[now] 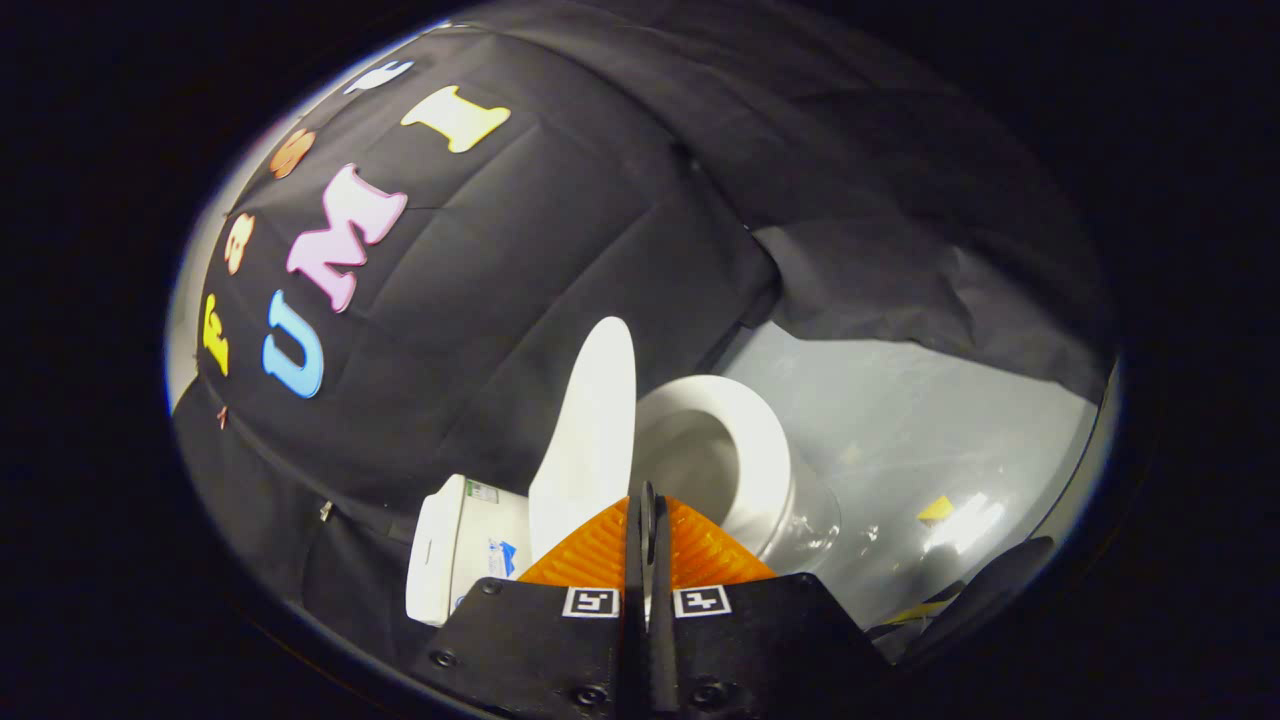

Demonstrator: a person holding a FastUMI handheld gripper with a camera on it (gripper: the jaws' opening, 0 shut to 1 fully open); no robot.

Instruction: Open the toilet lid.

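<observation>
Gripper (647,500) fingers pressed together, nothing btwn them. Toilet lid (590,430) just ahead of the tips, a bit to one side, already up: long axis near upright, edge-on. Bowl rim (755,440) beside lid, open. Tank (450,545) behind lid, prob. touching, hard to tell.

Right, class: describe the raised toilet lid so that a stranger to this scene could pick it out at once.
Start at the white ceramic toilet on the glossy grey floor, before the black cloth wall. Just beyond the gripper's closed fingers, the thin white oval plastic lid stands upright between tank and bowl. Unlike the round, hollow bowl, it is flat and seen nearly edge-on.
</observation>
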